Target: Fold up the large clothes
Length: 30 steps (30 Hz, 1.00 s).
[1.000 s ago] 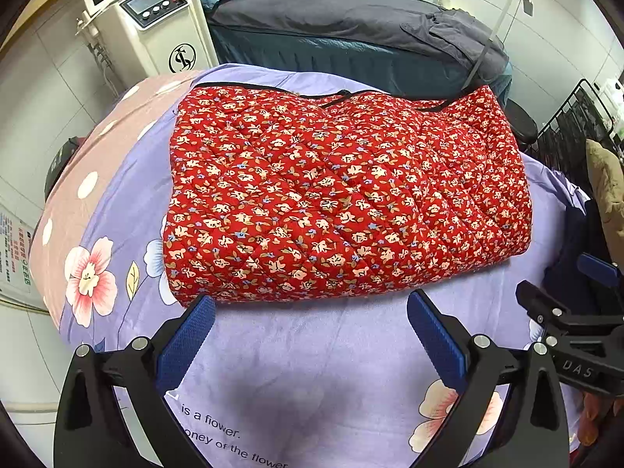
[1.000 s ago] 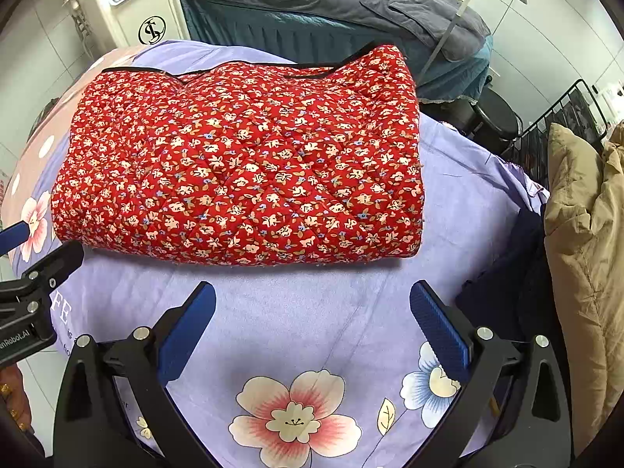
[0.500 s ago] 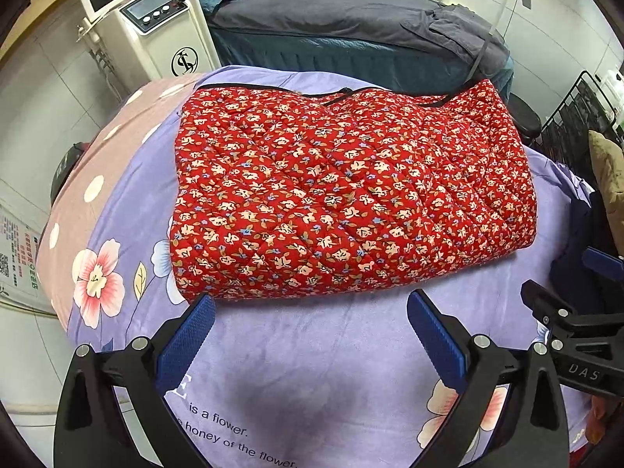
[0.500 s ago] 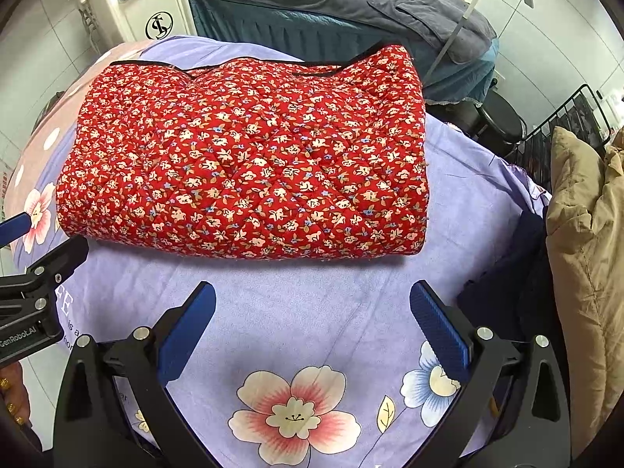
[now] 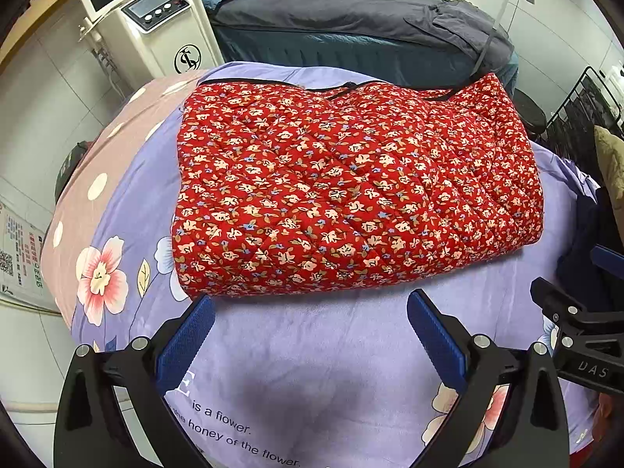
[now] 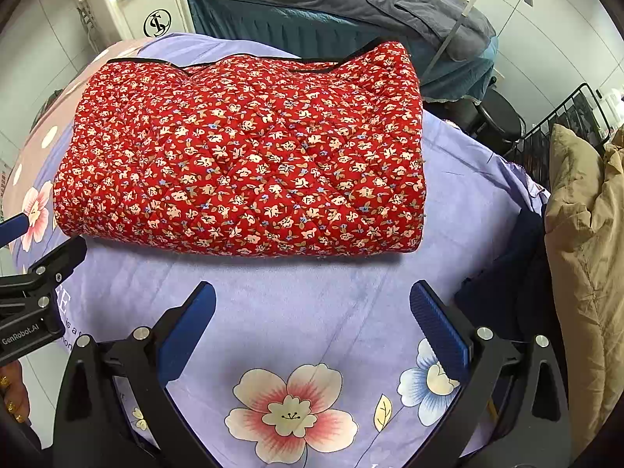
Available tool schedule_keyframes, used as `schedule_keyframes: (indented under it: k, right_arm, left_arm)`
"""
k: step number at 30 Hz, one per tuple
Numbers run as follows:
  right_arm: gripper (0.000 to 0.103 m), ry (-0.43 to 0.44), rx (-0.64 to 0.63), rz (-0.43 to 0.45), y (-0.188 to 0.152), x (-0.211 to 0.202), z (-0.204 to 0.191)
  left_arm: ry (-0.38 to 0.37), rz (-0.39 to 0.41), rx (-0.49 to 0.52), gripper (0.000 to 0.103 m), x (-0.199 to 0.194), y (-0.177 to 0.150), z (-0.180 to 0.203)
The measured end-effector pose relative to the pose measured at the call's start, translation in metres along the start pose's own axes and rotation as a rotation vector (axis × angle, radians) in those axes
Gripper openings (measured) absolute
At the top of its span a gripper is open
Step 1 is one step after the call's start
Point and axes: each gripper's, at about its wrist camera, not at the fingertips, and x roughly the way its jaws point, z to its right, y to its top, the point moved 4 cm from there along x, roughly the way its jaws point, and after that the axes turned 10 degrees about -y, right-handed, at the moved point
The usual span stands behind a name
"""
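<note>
Spanning both views, lavender floral bed sheet (image 5: 319,355) carries the folded red quilted garment (image 5: 351,195) at its centre, black trim along the far edge. Left gripper (image 5: 310,329) and right gripper (image 6: 312,314) hover near its front edge, jaws released, grasping nothing.

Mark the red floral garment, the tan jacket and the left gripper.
red floral garment (image 5: 351,195), left wrist view, middle of its folded top face.
tan jacket (image 6: 581,241), right wrist view, its front panel at the right edge.
left gripper (image 5: 310,331), left wrist view, midway between its blue fingertips.
</note>
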Motion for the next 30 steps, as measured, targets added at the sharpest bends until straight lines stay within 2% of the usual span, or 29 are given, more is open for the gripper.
schedule_keyframes:
  k: [30]
  right_arm:
    - [0.098, -0.002, -0.009, -0.004, -0.0009, 0.0012, -0.0017]
  left_arm:
    - [0.039, -0.021, -0.007, 0.097, 0.0041, -0.0047, -0.0067]
